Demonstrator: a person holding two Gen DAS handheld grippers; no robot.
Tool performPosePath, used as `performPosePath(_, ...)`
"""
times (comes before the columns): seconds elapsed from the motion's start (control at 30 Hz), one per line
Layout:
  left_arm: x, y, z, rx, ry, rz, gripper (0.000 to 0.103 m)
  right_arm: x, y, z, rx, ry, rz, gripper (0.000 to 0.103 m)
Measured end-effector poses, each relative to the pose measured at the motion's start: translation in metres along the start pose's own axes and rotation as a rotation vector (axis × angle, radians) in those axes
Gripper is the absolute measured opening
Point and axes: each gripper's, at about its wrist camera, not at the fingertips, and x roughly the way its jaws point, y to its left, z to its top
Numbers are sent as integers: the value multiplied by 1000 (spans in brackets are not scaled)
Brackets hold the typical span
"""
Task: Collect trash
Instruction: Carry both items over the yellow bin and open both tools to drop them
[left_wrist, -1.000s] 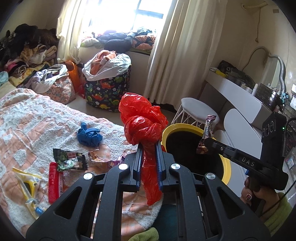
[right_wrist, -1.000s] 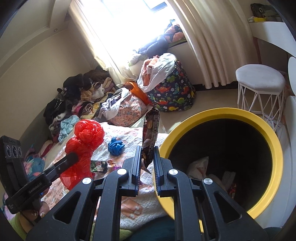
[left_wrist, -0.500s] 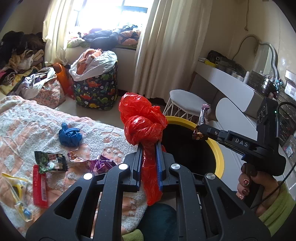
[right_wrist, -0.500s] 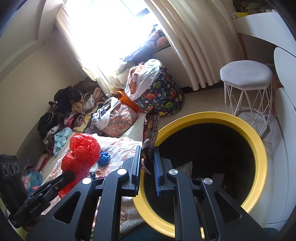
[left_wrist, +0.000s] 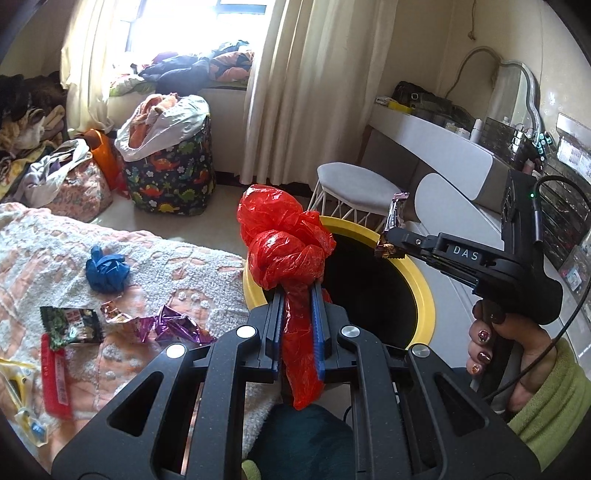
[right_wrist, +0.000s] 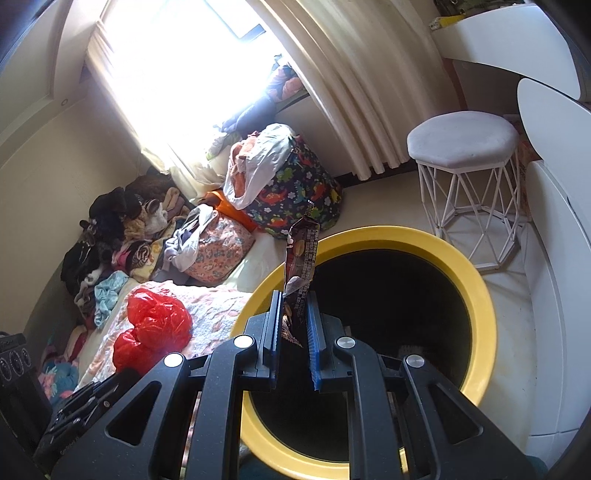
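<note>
Your left claw (left_wrist: 298, 295) grips the knotted red plastic bag (left_wrist: 284, 243); your right claw (right_wrist: 294, 306) pinches a snack wrapper (right_wrist: 301, 254) above the yellow-rimmed bin (right_wrist: 476, 280).

White stool (right_wrist: 463, 138), dinosaur-print basket (left_wrist: 171, 171), cream curtains (left_wrist: 314, 85), vanity counter (left_wrist: 436, 138)

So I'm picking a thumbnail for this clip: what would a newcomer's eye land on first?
Most likely the knotted red plastic bag, clamped in the left claw dead centre, bright against the pale bedspread. Next comes the yellow-rimmed bin with its dark mouth beside the bed, where the right claw holds a snack wrapper over the opening. After that, the scattered wrappers and the blue wad lying on the bedspread.
</note>
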Motion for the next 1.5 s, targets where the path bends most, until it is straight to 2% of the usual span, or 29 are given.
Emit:
performPosePath(0.6, 44, -26, -1, 40, 62, -45, 8, 8, -26, 0, 47, 33, -65, 12)
performPosePath(1.03, 81, -20, 4, -5, 110, -47, 9, 15, -36, -2, 63, 57, -83, 13)
performPosePath(1.2, 84, -18, 8, -16, 94, -45, 11, 18, -36, -3, 60, 69, -88, 15)
performPosePath(1.27, 83, -15, 9, -20, 87, -43, 19, 19, -36, -3, 58, 72, -95, 16)
performPosePath(1.3, 81, -14, 9, -23, 81, -40, 28, 19, -34, -4, 57, 72, -97, 23)
performPosePath(1.33, 79, -13, 9, -26, 72, -32, 35, 19, -34, -4, 56, 70, -105, 34)
performPosePath(1.37, 76, -12, 9, -30, 62, -25, 45, 19, -33, -4, 57, 63, -110, 39)
performPosePath(1.43, 70, -10, 9, -38, 42, -14, 53, 18, -33, -5, 56, 57, -112, 41)
performPosePath(1.5, 64, -8, 9, -45, 22, -1, 76, 18, -33, -5, 52, 55, -116, 44)
